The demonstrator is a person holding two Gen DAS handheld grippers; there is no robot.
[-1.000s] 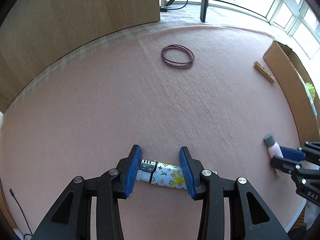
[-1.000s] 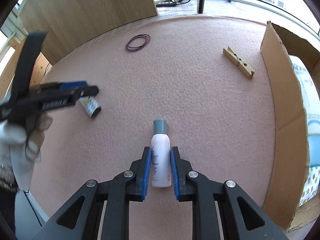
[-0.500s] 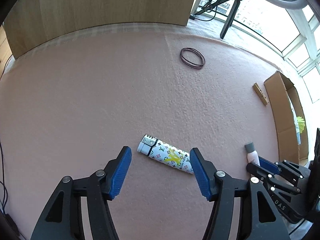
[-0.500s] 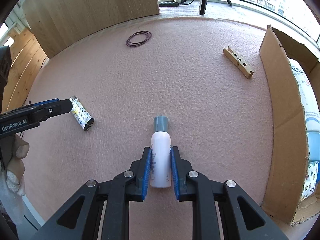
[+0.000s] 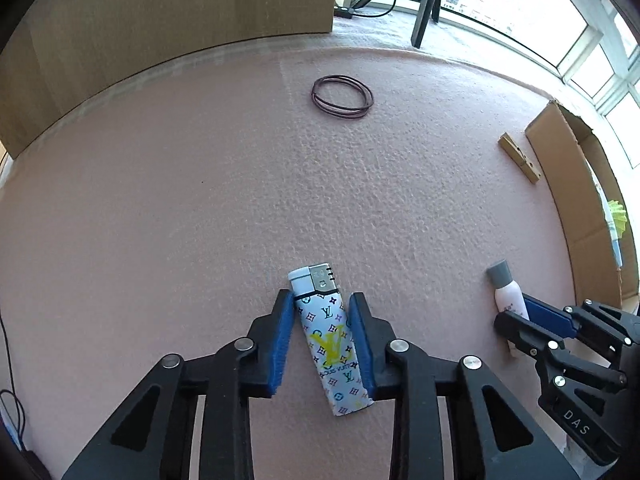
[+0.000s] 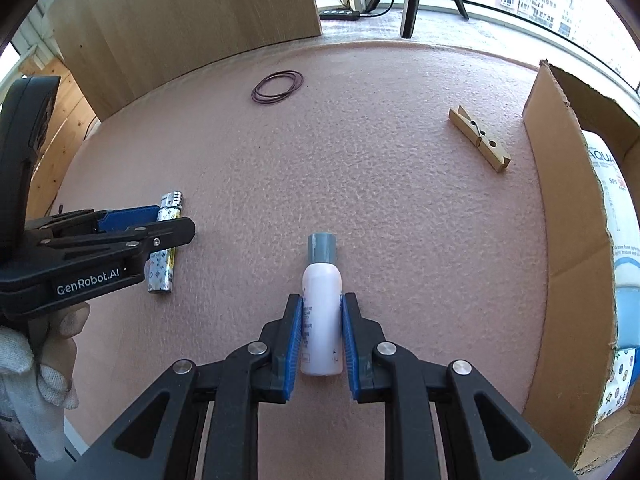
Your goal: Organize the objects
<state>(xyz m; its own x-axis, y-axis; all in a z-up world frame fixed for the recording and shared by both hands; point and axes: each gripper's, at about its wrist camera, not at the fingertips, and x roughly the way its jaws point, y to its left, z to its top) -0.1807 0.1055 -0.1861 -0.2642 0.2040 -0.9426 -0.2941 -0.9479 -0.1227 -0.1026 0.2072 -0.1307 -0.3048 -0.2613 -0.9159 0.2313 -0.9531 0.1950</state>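
Observation:
A lighter [image 5: 328,344] with a white monogram print lies flat on the pink felt mat [image 5: 240,200]. It runs lengthwise between the blue pads of my left gripper [image 5: 320,296], slightly slanted. The jaws are closing and stand close to its sides, with a sliver of mat still showing beside it. In the right wrist view the left gripper [image 6: 160,236] covers most of the lighter [image 6: 170,204]. My right gripper [image 6: 321,298] is shut on a small white bottle [image 6: 322,280] with a grey cap, lying on the mat. The bottle [image 5: 506,296] also shows at the right of the left wrist view.
A bundle of dark rubber bands [image 5: 342,98] lies at the far side. A wooden clothespin [image 6: 480,138] sits near an open cardboard box [image 6: 568,240] on the right, which holds a white tube [image 6: 616,208]. A wooden panel [image 5: 160,20] stands behind. A gloved hand [image 6: 32,360] holds the left gripper.
The left gripper opened wide and turned. The lighter, crosswise before, now lies lengthwise between the jaws, which have narrowed around it. The right gripper and bottle stayed put.

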